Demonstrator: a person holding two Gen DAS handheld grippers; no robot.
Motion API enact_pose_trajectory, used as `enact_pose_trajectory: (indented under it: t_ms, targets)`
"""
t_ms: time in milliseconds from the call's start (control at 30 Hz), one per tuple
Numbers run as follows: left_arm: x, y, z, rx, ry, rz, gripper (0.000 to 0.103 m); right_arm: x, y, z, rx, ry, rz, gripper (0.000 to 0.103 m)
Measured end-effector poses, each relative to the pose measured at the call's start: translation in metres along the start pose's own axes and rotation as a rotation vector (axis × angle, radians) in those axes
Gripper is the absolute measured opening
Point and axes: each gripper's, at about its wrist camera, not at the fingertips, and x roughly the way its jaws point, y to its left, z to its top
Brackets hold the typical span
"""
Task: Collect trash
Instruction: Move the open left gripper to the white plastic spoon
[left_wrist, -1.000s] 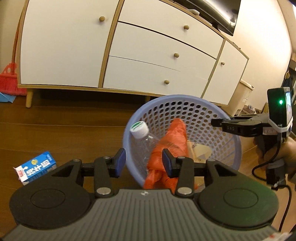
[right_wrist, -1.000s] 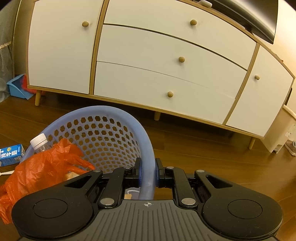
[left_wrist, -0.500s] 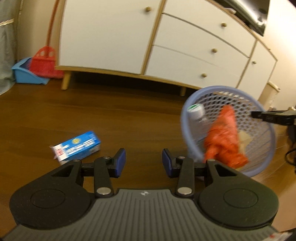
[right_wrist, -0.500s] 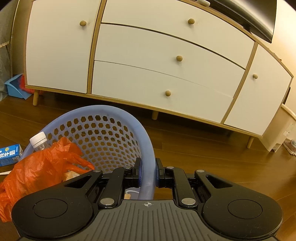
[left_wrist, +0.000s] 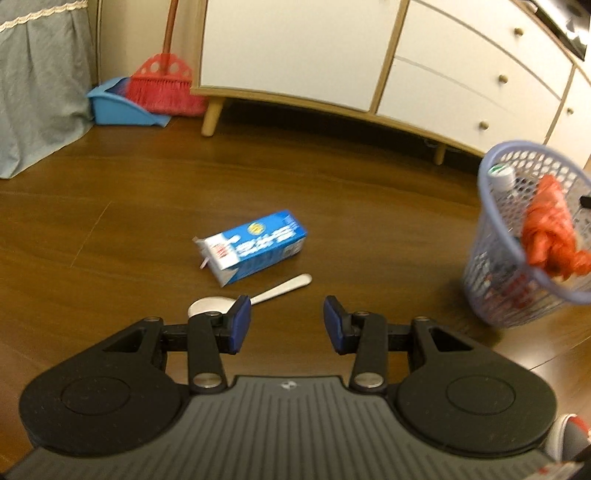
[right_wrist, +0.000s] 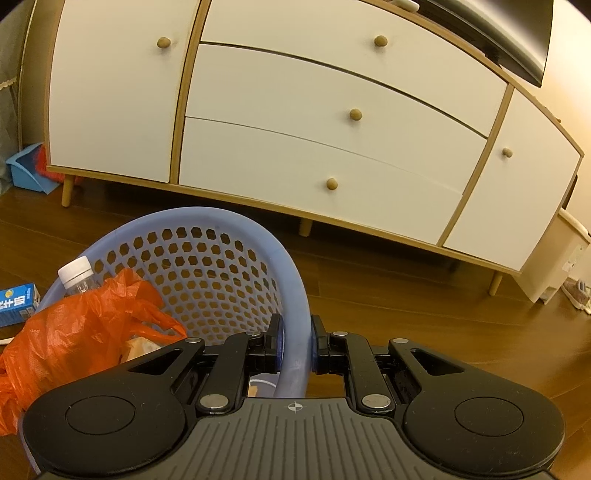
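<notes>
Two grippers of mine, right gripper clamped on basket rim, left gripper spread wide above milk carton and spoon on floor.

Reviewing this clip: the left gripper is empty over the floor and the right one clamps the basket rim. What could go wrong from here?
1. The orange bag droops over the rim of the basket, so it may slip out if the basket tips.
2. The spoon lies right beside the milk carton; the open left gripper could nudge either one away.
3. The right gripper pinches only the thin rim, so the basket may swing or slip.
</notes>
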Motion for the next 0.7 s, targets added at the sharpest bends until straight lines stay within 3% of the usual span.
enact_pose_trajectory:
  t_ms: [267, 500, 700]
  targets:
    - [0.024, 0.021, -0.016, 0.061, 0.055, 0.039, 0.038, 0.002, 0.000, 0.000, -0.009, 0.004, -0.011, 0.011]
    - [0.056, 0.039, -0.021, 0.173, 0.100, 0.095, 0.038, 0.002, 0.005, 0.001, -0.027, 0.005, -0.025, 0.011]
    - [0.078, 0.071, -0.009, 0.005, 0.112, 0.078, 0.037, 0.002, 0.007, 0.000, -0.041, 0.003, -0.034, 0.011]
